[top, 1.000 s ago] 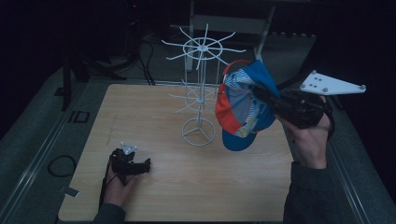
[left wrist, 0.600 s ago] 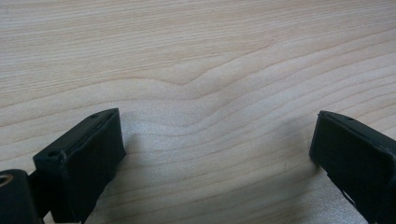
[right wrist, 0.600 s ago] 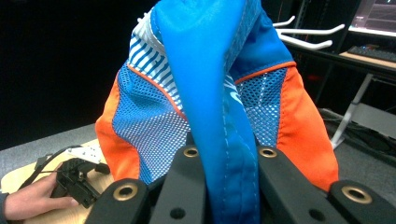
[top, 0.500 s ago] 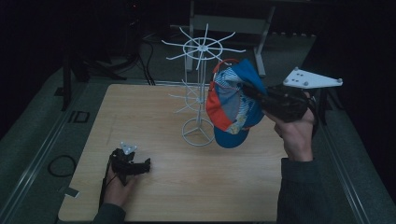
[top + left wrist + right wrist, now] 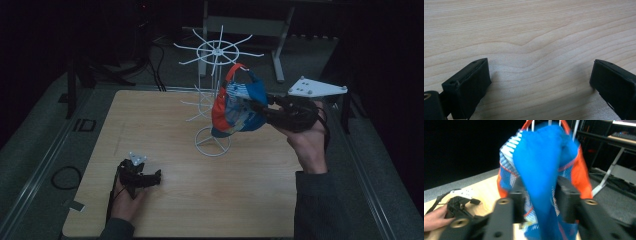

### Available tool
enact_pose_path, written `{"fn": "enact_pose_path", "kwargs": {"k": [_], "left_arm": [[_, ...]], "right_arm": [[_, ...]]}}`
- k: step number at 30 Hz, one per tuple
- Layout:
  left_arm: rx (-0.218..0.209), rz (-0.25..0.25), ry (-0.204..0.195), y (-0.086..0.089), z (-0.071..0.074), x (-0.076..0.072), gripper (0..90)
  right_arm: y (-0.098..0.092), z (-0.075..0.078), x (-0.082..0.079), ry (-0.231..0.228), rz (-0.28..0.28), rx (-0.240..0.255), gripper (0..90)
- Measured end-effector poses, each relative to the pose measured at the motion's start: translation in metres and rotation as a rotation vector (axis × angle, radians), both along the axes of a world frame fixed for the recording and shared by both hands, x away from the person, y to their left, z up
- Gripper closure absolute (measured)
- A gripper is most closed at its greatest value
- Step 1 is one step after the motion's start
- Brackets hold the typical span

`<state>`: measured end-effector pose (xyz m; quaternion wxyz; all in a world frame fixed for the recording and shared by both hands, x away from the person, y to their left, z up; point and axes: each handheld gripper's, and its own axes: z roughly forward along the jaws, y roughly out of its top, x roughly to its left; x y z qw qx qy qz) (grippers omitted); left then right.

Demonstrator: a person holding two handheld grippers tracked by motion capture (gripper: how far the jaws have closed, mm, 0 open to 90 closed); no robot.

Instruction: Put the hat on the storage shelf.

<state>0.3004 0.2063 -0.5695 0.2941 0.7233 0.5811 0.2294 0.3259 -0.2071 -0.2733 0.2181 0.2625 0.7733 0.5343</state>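
A blue, red and white cap (image 5: pixel 235 107) hangs beside the white wire rack (image 5: pixel 218 51), its orange strap looped up among the rack's arms. My right gripper (image 5: pixel 260 107) reaches into it from the right. In the right gripper view the blue cloth (image 5: pixel 539 165) sags between the jaws, which have just been opening and stand apart around it without pinching. My left gripper (image 5: pixel 155 176) rests on the wooden table (image 5: pixel 150 120) at the front left. Its jaws are spread wide over bare wood (image 5: pixel 540 75).
The rack's round wire base (image 5: pixel 212 142) stands on the table's middle, with lower wire arms sticking out to the left. A metal stand (image 5: pixel 280 55) and cables lie behind the table in the dark. The left gripper (image 5: pixel 461 205) lies low and left in the right gripper view.
My right hand carried the cap left and slightly down, from beside the rack to against it, and the strap now sits up by the rack's arms. The left gripper stayed still.
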Motion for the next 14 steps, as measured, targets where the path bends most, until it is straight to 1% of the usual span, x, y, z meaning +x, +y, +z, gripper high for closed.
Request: {"fn": "enact_pose_path", "kwargs": {"k": [3,6,10,14], "left_arm": [[0.0,0.001,-0.001,0.0,0.0,0.0,3.4],[0.001,0.002,-0.001,0.0,0.0,0.0,3.4],[-0.001,0.003,-0.001,0.0,0.0,0.0,3.4],[-0.001,0.001,-0.001,0.0,0.0,0.0,3.4]], "right_arm": [[-0.001,-0.004,-0.001,0.012,-0.015,-0.013,42.4],[-0.002,-0.009,-0.001,0.016,-0.059,-0.043,31.2],[-0.005,-0.015,-0.003,0.027,-0.104,-0.048,20.6],[-0.01,-0.021,-0.005,0.034,-0.142,-0.045,14.8]]}}
